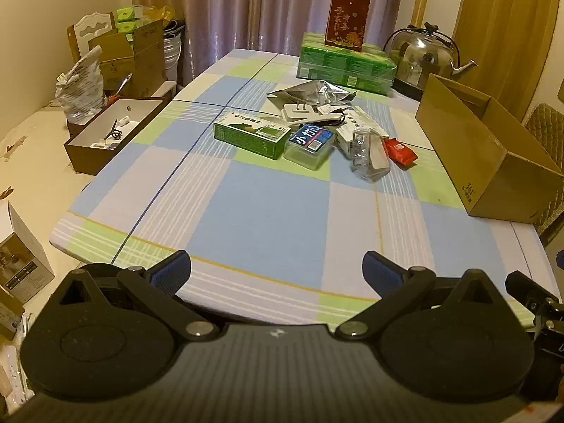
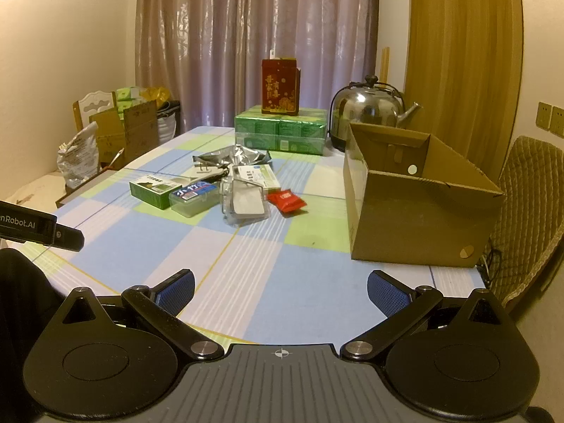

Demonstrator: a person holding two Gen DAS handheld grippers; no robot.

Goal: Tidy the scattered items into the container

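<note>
A heap of small items lies mid-table: a green box [image 1: 248, 134] [image 2: 153, 188], a clear plastic case with a blue label [image 1: 309, 144] [image 2: 194, 195], a clear blister pack [image 1: 370, 153] [image 2: 245, 204], a red packet [image 1: 400, 151] [image 2: 286, 201], a white charger [image 1: 299, 112] and a silver foil bag [image 1: 310, 92] [image 2: 231, 157]. An open cardboard box [image 1: 483, 155] [image 2: 416, 208] stands to their right. My left gripper [image 1: 276, 269] and right gripper [image 2: 280, 290] are both open and hold nothing, hovering over the near table edge, well short of the heap.
At the far end a red carton [image 2: 280, 86] rests on green packs [image 2: 280, 128] beside a steel kettle [image 2: 370, 105]. A brown tray [image 1: 112, 132] sits off the table's left edge. A padded chair [image 2: 528, 211] stands at the right. The left gripper's body [image 2: 35, 225] shows at left.
</note>
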